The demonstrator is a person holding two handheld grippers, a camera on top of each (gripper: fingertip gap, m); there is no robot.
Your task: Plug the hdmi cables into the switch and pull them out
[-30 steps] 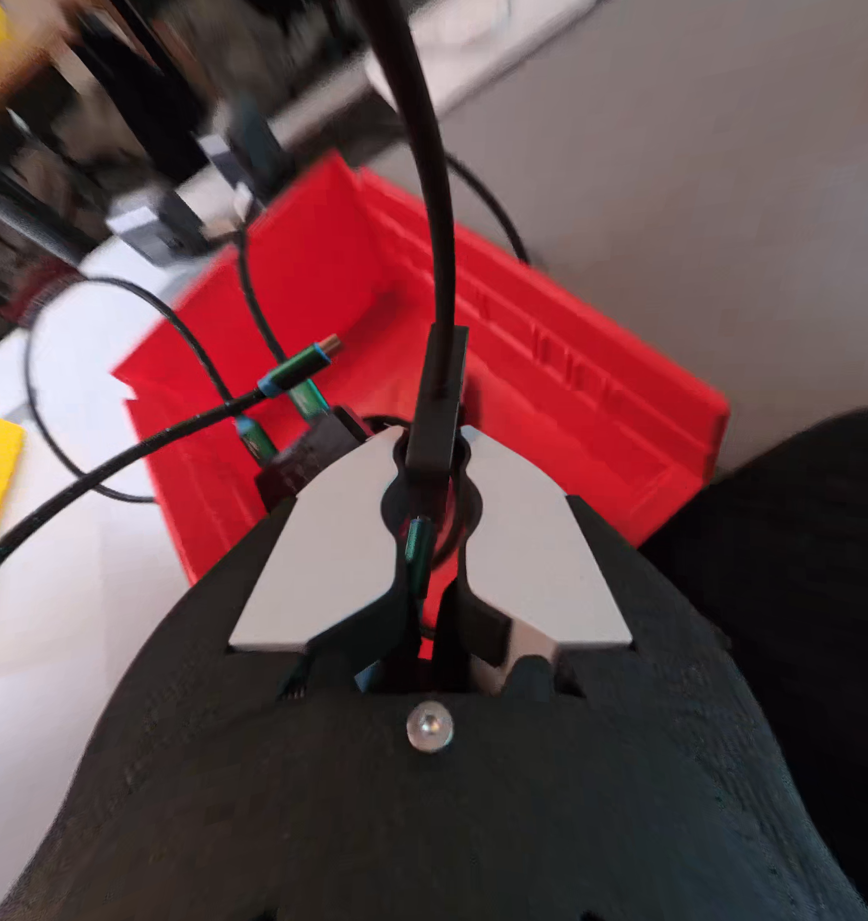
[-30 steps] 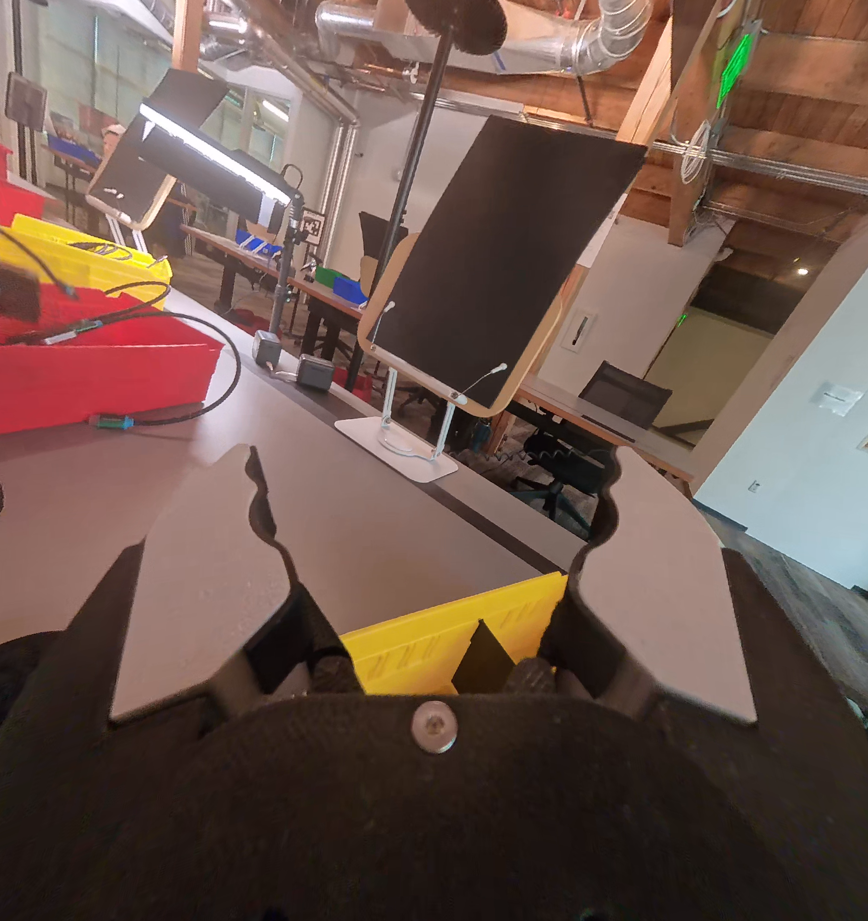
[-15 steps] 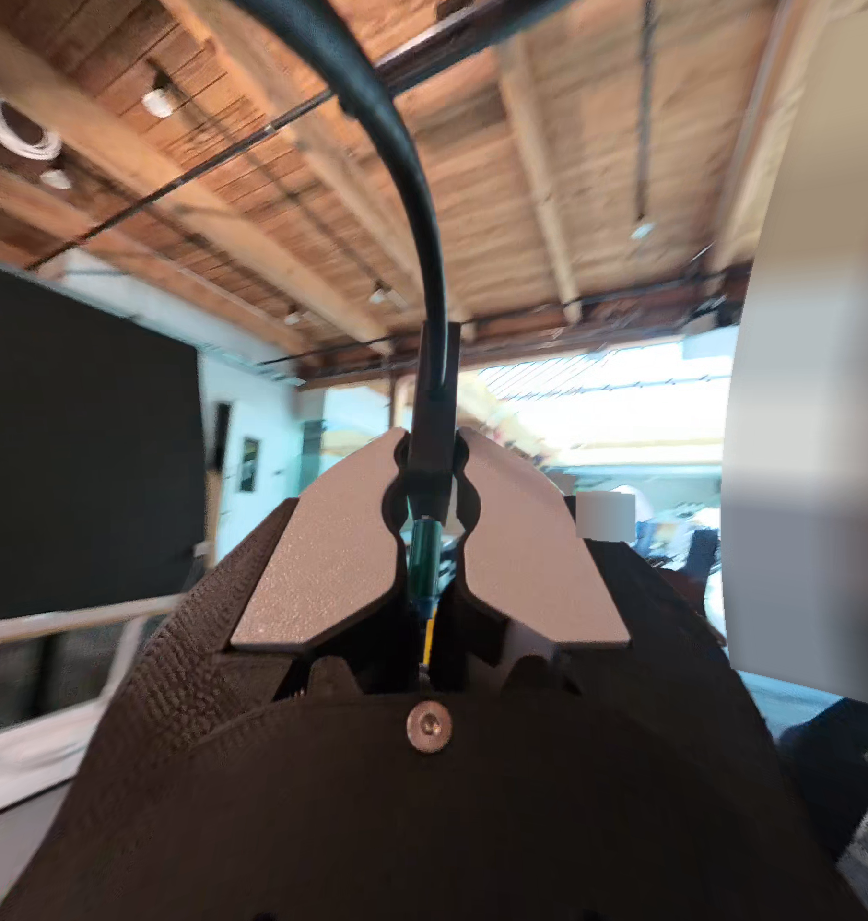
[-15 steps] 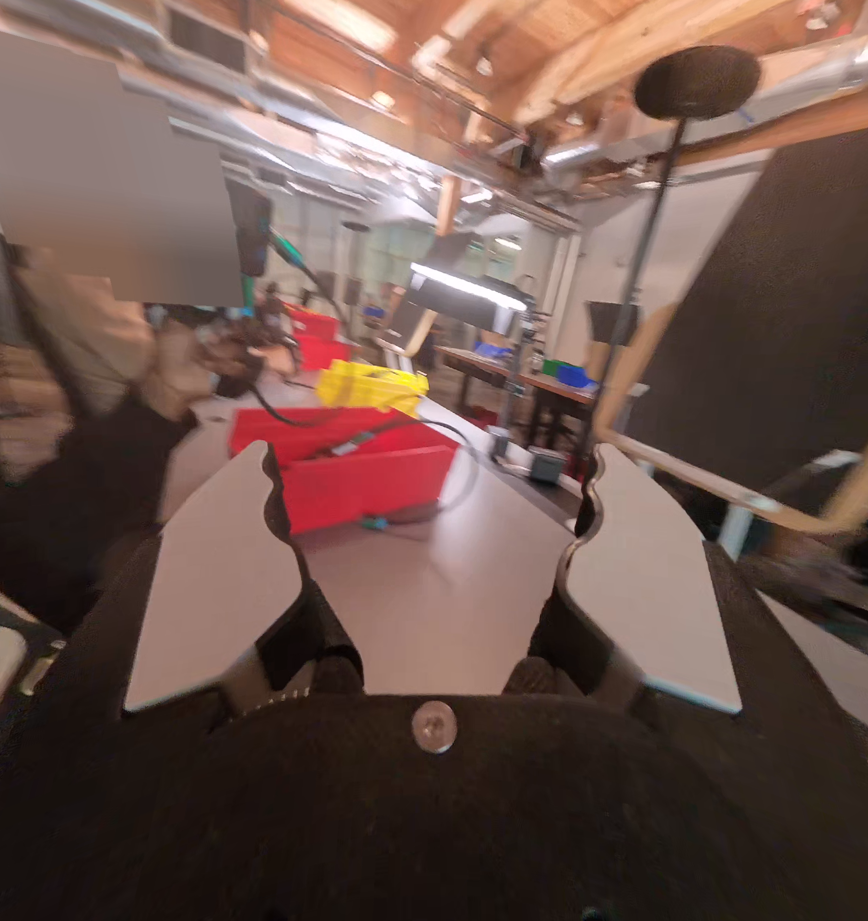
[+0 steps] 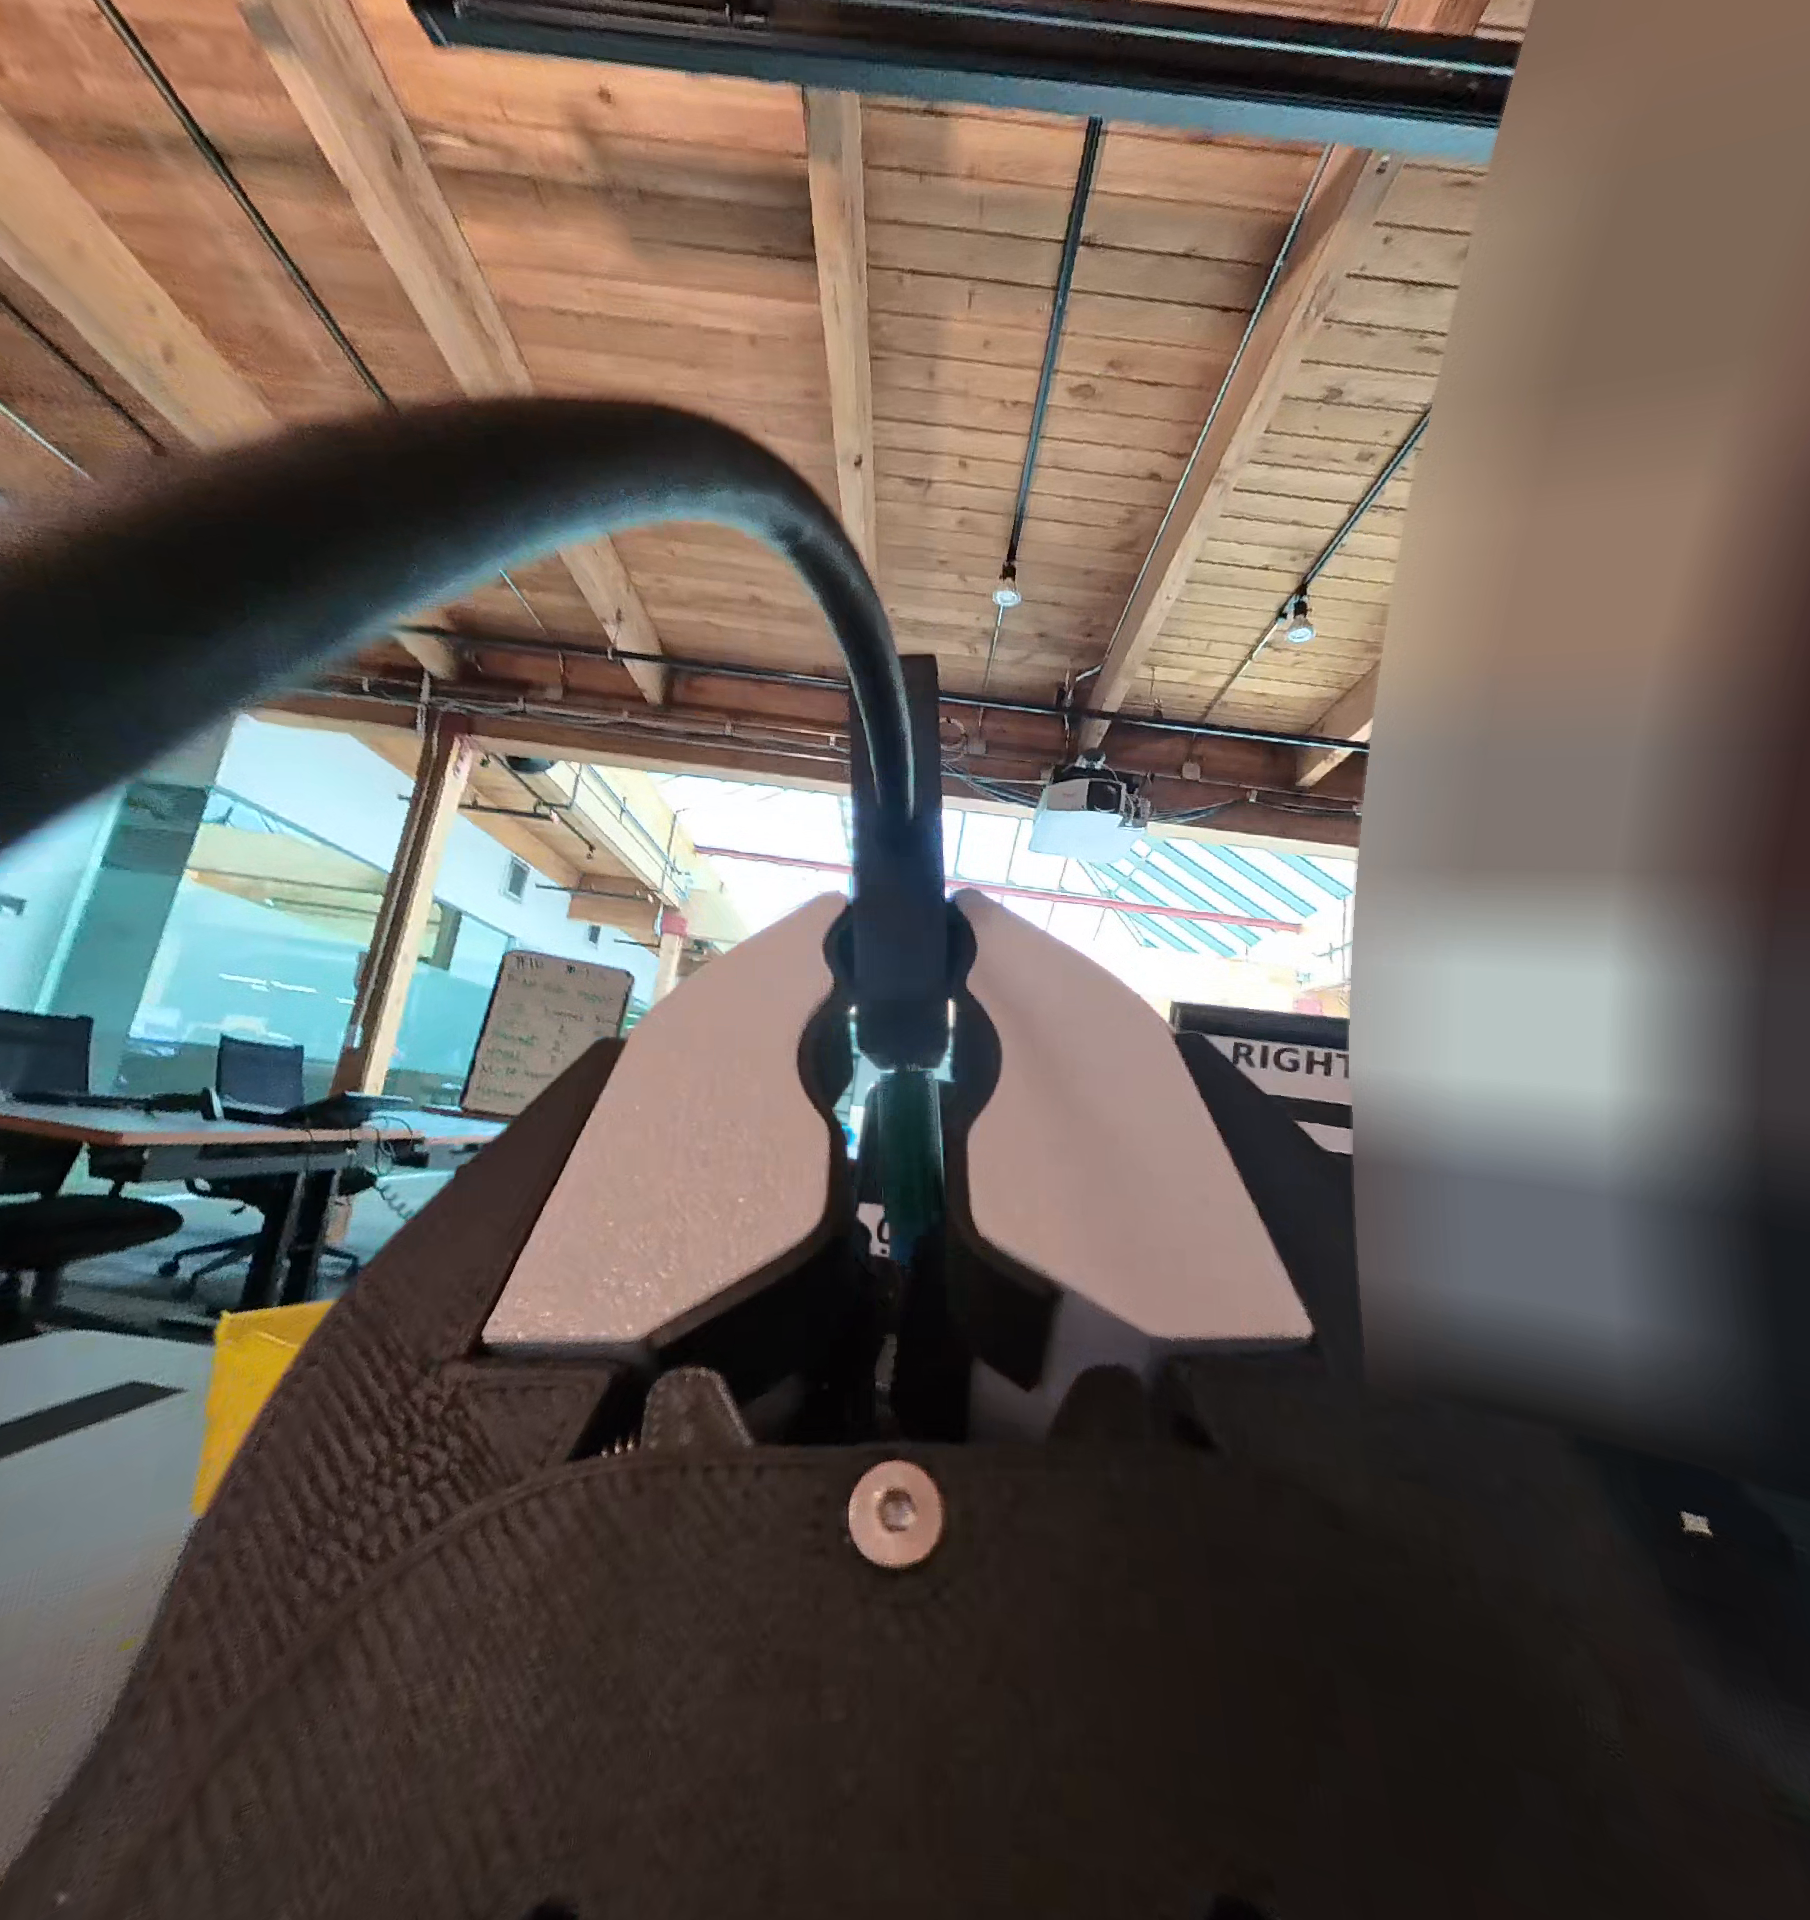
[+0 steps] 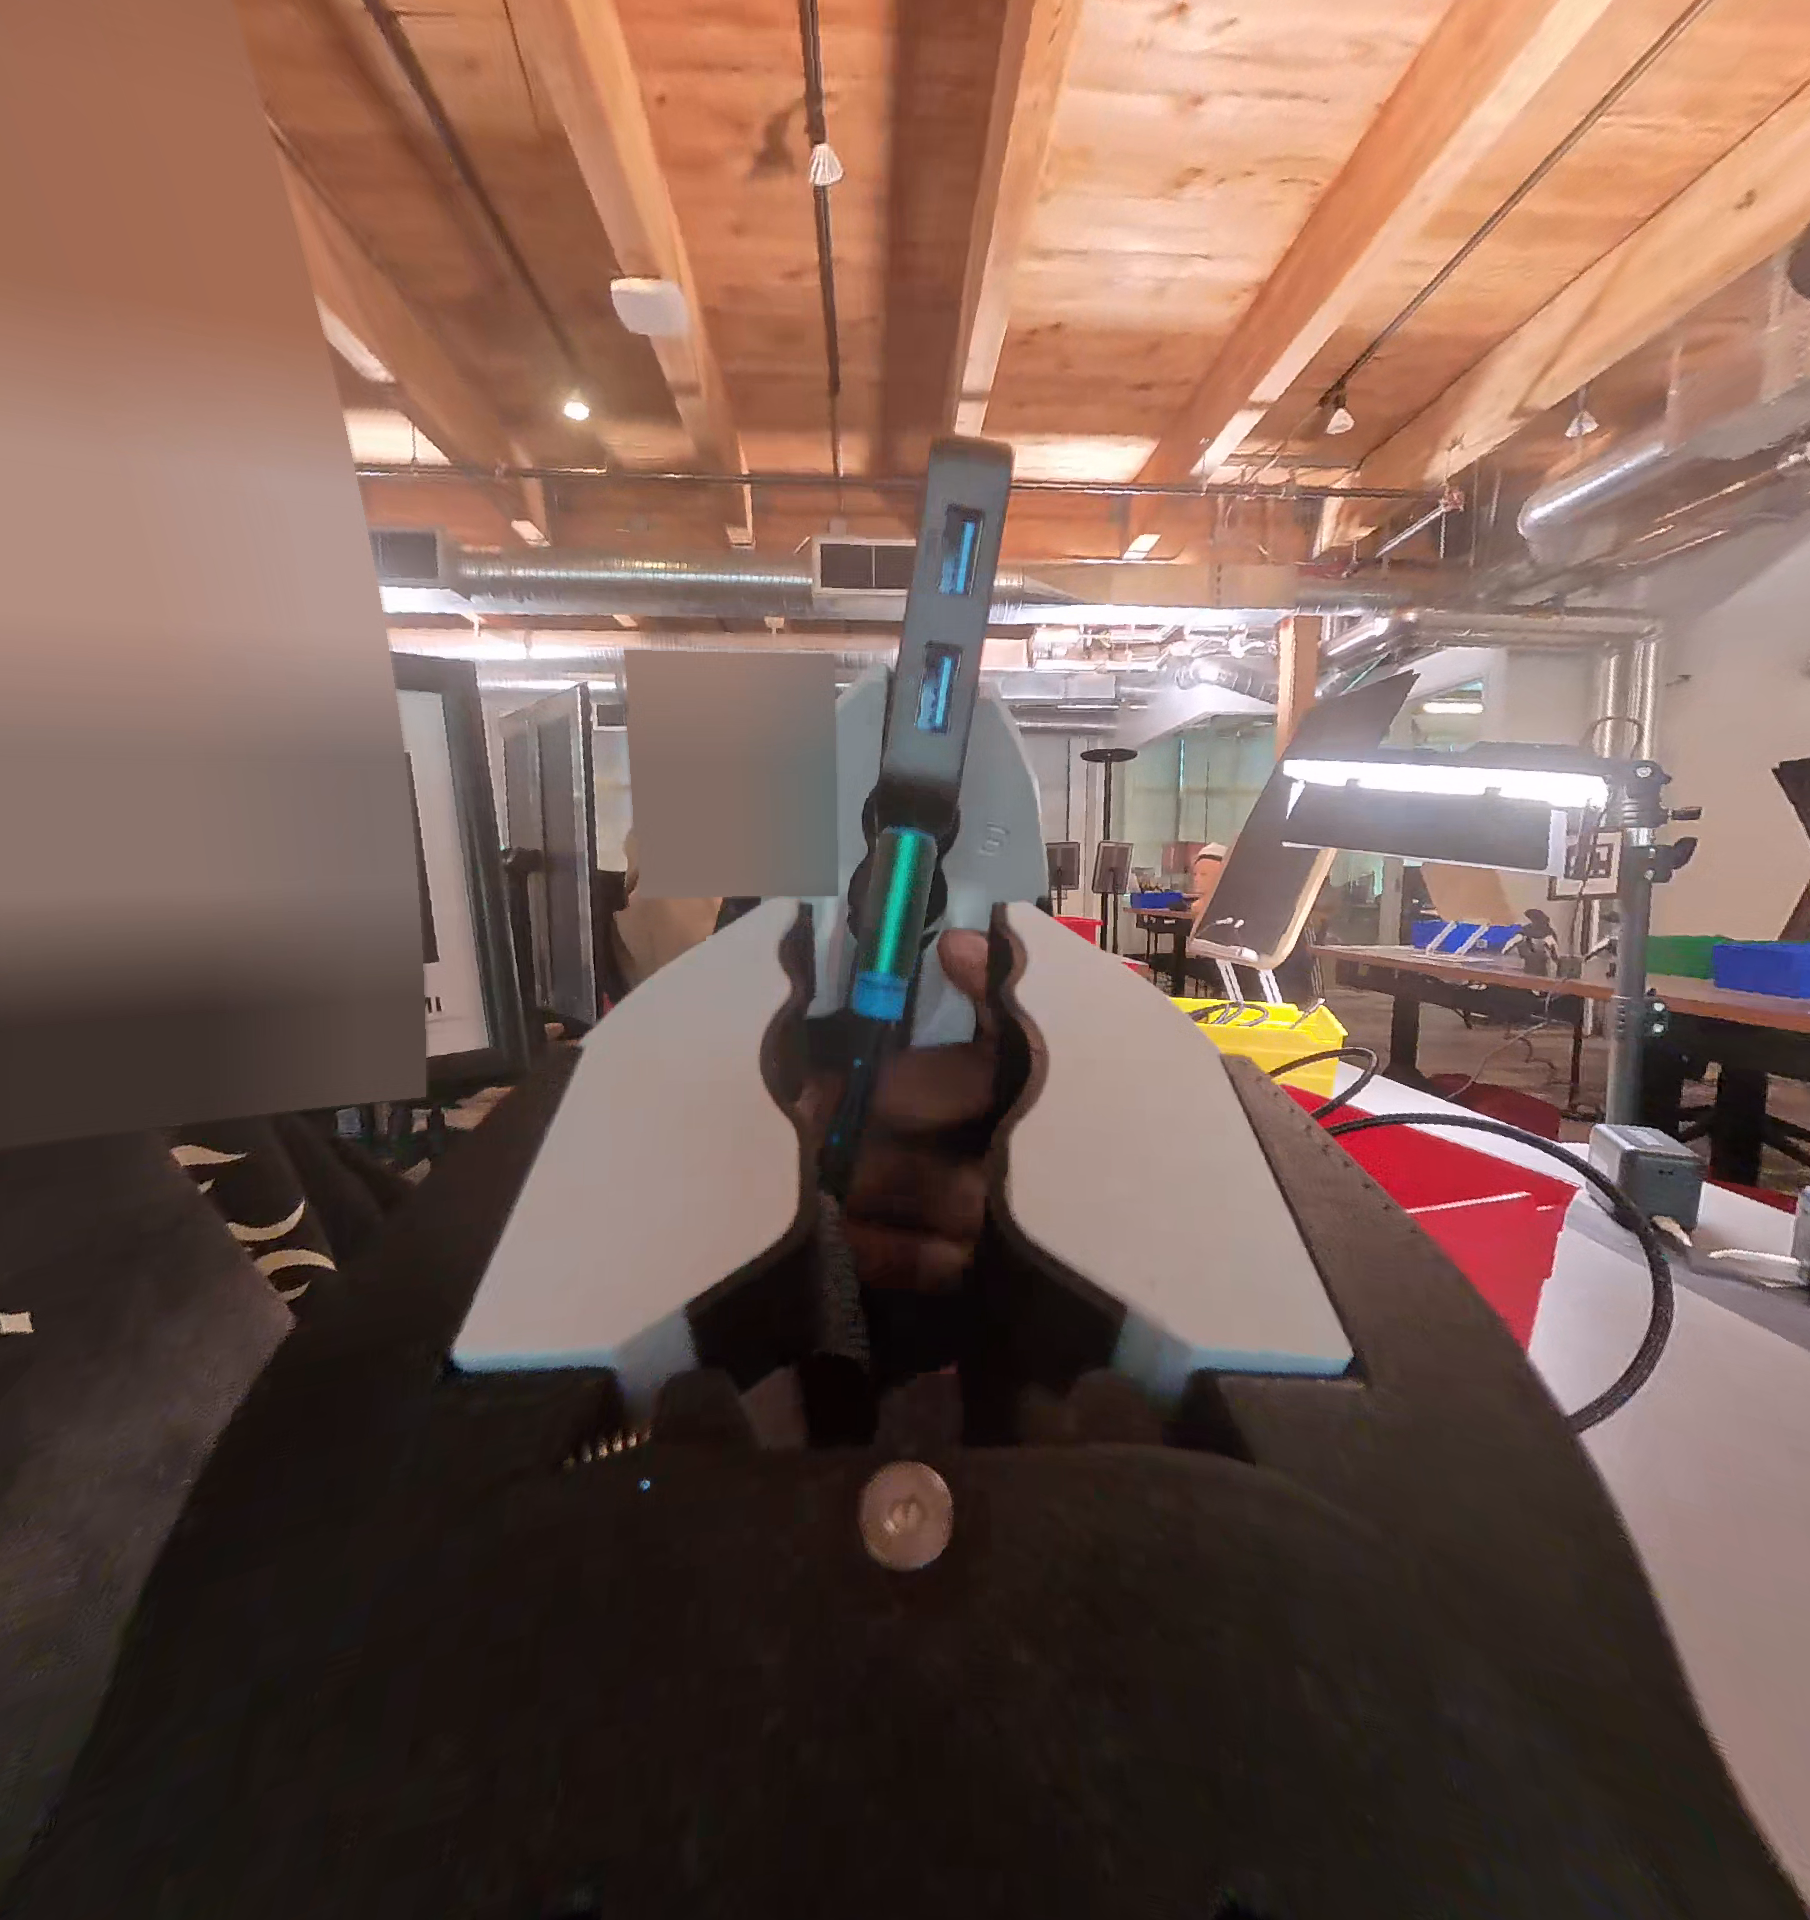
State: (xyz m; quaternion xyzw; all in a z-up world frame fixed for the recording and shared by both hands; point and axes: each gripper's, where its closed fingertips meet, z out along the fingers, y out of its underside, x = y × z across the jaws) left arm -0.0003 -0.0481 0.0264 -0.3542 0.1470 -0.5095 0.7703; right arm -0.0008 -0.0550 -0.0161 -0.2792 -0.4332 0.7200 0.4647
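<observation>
My left gripper (image 5: 896,914) points up at the ceiling and is shut on the dark switch (image 5: 896,940). A thick black cable (image 5: 527,488) rises from the grip and arcs to the upper left. A green plug (image 5: 906,1153) sits between the fingers behind the grip. In the right wrist view the switch (image 6: 942,644) is a slim grey bar with two blue ports, held upright by the left gripper's fingers (image 6: 994,831). A green and blue plug (image 6: 896,914) is in its lower end. My right gripper (image 6: 901,920) straddles this plug, jaws narrowed, with gaps on both sides.
A hand (image 6: 922,1143) shows behind the right fingers. A red bin (image 6: 1431,1195), a yellow bin (image 6: 1265,1029), a black cable loop (image 6: 1628,1247) and small grey boxes (image 6: 1649,1174) are on the table (image 6: 1711,1382) at right. A yellow bin corner (image 5: 257,1382) shows at lower left.
Both grippers swung up from the table towards the ceiling. The right jaws went from wide open to narrow around the plug. The left stays shut on the switch.
</observation>
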